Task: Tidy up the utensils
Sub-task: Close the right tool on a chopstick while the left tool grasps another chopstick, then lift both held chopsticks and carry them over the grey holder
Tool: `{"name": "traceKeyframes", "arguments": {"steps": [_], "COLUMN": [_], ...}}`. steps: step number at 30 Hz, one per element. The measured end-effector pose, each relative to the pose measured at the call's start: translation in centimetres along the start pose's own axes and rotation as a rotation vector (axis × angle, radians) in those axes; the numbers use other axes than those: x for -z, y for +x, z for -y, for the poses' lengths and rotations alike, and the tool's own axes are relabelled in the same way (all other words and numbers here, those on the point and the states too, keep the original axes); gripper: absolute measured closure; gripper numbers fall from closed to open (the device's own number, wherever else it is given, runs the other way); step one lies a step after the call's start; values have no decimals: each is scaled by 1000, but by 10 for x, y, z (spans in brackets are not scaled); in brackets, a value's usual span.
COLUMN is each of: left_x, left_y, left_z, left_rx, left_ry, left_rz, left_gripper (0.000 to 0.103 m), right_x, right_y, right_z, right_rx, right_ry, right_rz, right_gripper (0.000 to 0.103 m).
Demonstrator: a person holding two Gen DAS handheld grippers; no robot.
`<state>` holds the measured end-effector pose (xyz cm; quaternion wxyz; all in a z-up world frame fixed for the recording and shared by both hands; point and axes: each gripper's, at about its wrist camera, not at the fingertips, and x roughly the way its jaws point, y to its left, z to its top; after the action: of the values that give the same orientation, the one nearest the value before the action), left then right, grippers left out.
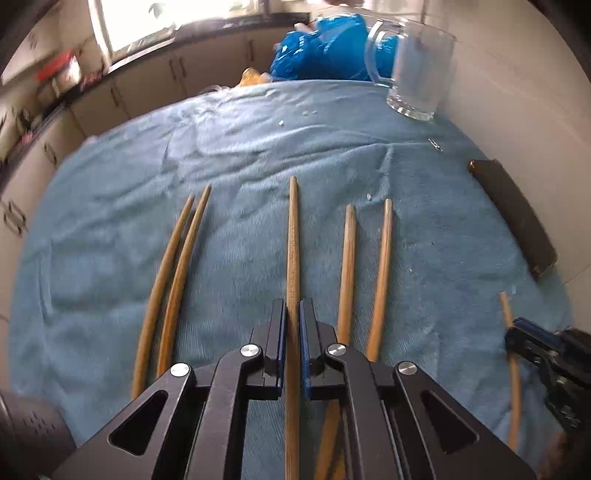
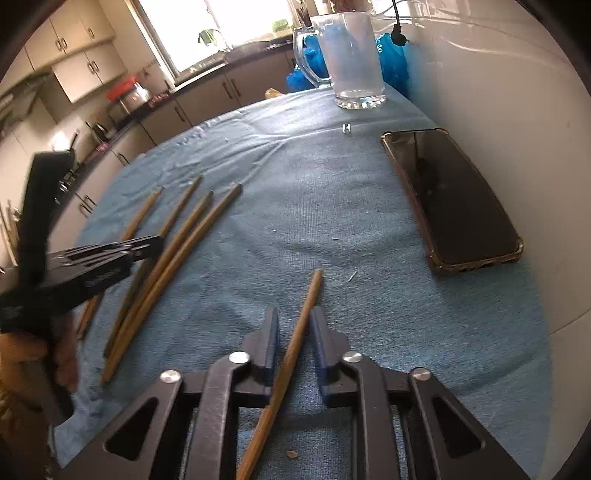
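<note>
Kitchen cabinets (image 2: 88,70) and a bright window (image 1: 129,22) are filling the background, and a blue towel (image 1: 240,147) is covering the tabletop, which is running up to a pale wall (image 2: 498,92) on the right.

Going from the left in the left wrist view, two wooden chopsticks (image 1: 173,273) are lying side by side on the towel, almost touching. Next, the left tongs (image 1: 293,314) are clenching on a single chopstick (image 1: 293,236), its shaft passing straight between the blue pads and its tip pointing away from the camera. Just to the right, two more chopsticks (image 1: 364,273) are lying parallel with a gap between them. At the far right edge, the right tongs (image 1: 517,332) are gripping another chopstick (image 1: 511,354), well apart from the rest.

In the right wrist view, the left tongs (image 2: 159,243) are reaching in from the left over the group of chopsticks (image 2: 177,251). In the middle, the lone chopstick (image 2: 295,347) is crossing at a slant between the pads of the right tongs (image 2: 293,321); a visible gap is showing beside the shaft, yet the tongs are closed nearly all the way on it.

Farther right, a phone in a clear case (image 2: 454,199) is lying face up near the wall, and a glass mug (image 2: 351,62) is standing at the towel's far end, with a blue plastic bag (image 1: 321,48) behind it.
</note>
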<state>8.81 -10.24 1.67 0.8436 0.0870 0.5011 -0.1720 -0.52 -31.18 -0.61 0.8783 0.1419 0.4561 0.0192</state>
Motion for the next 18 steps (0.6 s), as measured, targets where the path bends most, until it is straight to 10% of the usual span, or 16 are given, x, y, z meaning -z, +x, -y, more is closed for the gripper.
{"name": "traceKeyframes", "arguments": {"steps": [11, 18], "left_x": [115, 141], "left_y": [-67, -105], "left_z": [-38, -39], "left_rx": [90, 105], "left_ry": [-179, -99], "left_rz": [-54, 28], "left_gripper": [96, 95], "right_x": [30, 48], "right_y": [-18, -31], "right_z": [-4, -11], "right_rx": [-25, -11], "right_ry": [22, 5], "right_rz": [-30, -78], "right_gripper": [96, 89]}}
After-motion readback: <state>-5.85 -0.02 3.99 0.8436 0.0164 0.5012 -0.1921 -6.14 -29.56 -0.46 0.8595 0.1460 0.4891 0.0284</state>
